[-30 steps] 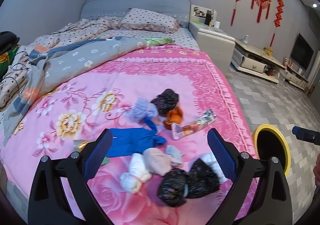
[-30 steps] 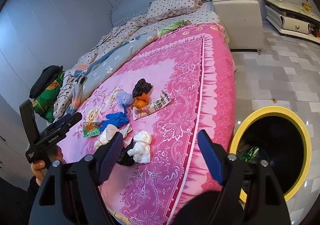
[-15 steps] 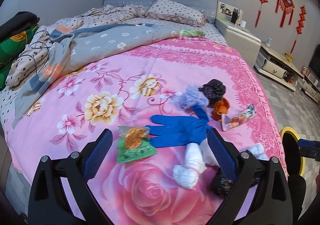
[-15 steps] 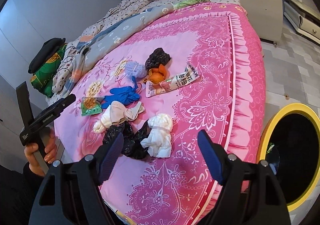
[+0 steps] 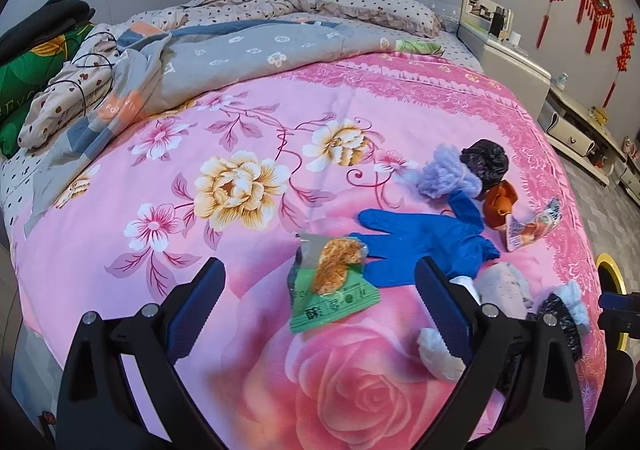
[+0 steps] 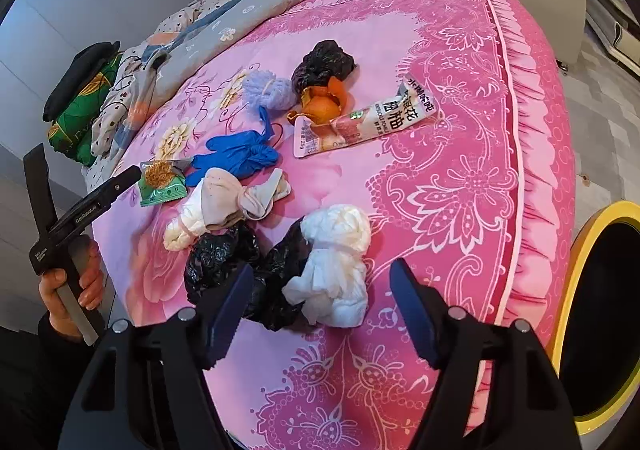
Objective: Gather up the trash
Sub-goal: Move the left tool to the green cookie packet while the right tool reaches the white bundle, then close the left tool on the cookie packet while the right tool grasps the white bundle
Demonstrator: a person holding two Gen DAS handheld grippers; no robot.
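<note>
The left gripper point(image 5: 320, 290), wide open and empty, has swung over to the green snack packet point(image 5: 332, 290) near the bed's point(image 5: 160, 218) foot edge, so that looks like the next trash to grab, while the right gripper point(image 6: 322, 314), open and empty too, has moved in over the white bag point(image 6: 332, 262).

On my feed the bedspread point(image 5: 248, 122) reads pink with cream-yellow and pink blossoms and a big rose, edged in deeper magenta scrollwork, with a grey quilt point(image 5: 240, 50) in small white flowers behind it and a beige pillow point(image 5: 376, 6) with dark dots. I note a green snack packet point(image 5: 332, 296) with golden-brown contents, a bright blue glove point(image 5: 424, 246), a lilac fuzzy wad point(image 5: 444, 174), orange peel point(image 6: 322, 100), crumpled black bags point(image 6: 248, 270), a white wad point(image 6: 332, 262), and a pink-and-white sachet point(image 6: 364, 122) with dark lettering. The bin point(image 6: 576, 290) has a yellow rim and black inside; both grippers show black frames with dark blue pads point(image 5: 440, 304).
</note>
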